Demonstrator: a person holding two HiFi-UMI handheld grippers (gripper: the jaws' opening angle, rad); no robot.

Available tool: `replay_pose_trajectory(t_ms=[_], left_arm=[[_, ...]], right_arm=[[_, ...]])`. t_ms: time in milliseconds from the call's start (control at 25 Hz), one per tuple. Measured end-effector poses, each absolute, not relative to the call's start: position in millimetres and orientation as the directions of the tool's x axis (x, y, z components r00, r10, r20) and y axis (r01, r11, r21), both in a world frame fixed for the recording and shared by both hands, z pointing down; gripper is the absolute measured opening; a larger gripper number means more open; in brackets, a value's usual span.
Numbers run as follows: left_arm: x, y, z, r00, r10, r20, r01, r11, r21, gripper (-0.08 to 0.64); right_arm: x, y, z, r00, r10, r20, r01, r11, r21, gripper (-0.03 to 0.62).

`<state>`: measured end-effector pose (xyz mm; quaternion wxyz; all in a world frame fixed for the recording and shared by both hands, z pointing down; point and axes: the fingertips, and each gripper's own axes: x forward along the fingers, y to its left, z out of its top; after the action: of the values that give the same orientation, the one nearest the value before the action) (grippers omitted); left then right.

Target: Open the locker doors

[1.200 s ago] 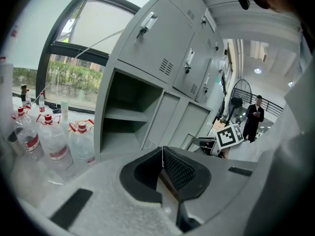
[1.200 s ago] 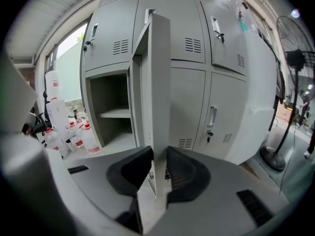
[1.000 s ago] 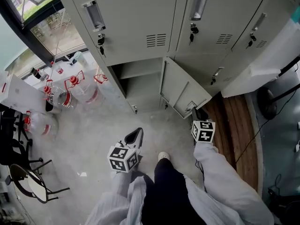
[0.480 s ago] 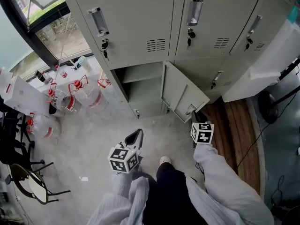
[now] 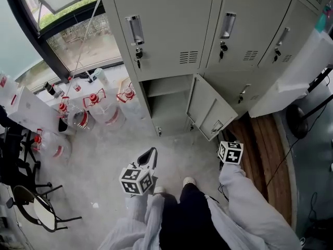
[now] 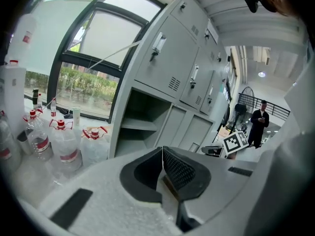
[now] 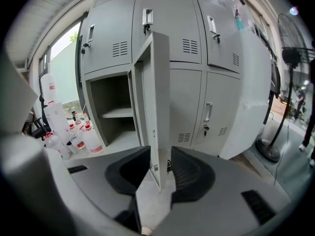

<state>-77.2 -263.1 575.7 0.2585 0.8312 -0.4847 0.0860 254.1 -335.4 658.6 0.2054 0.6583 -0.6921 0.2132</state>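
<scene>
- The left gripper [image 6: 162,154] keeps its jaws clenched together, nothing between them.
- The right gripper [image 7: 160,168] has just been opening its jaws (released now).
- The lower locker door [image 5: 212,110] stands swung open, its edge just ahead of that gap.

Upper lockers [image 5: 166,30] cut off at top edge — black chair [image 5: 13,160] cut at left

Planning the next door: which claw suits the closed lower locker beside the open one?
Probably right: the right claw, jaws just opening, open door's edge between them, sits nearer that locker's handle; the left claw is shut.
</scene>
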Motion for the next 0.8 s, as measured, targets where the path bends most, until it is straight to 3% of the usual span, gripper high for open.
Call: replay_pose_trajectory(t_ms=[400, 800], left_arm=[[-138, -249, 554, 0.511, -0.775, 0.373, -0.846, -0.377, 0.377, 0.011], [-171, -231, 518, 0.569, -0.756, 0.323, -0.818, -0.48, 0.317, 0.011]], right_arm=[[192, -286, 587, -0.112, -0.887, 0.448, -0.972, 0.005, -0.233, 0.112], [81, -269, 495, -0.275, -0.928, 0.25, -0.948, 0.218, -0.233, 0.112]])
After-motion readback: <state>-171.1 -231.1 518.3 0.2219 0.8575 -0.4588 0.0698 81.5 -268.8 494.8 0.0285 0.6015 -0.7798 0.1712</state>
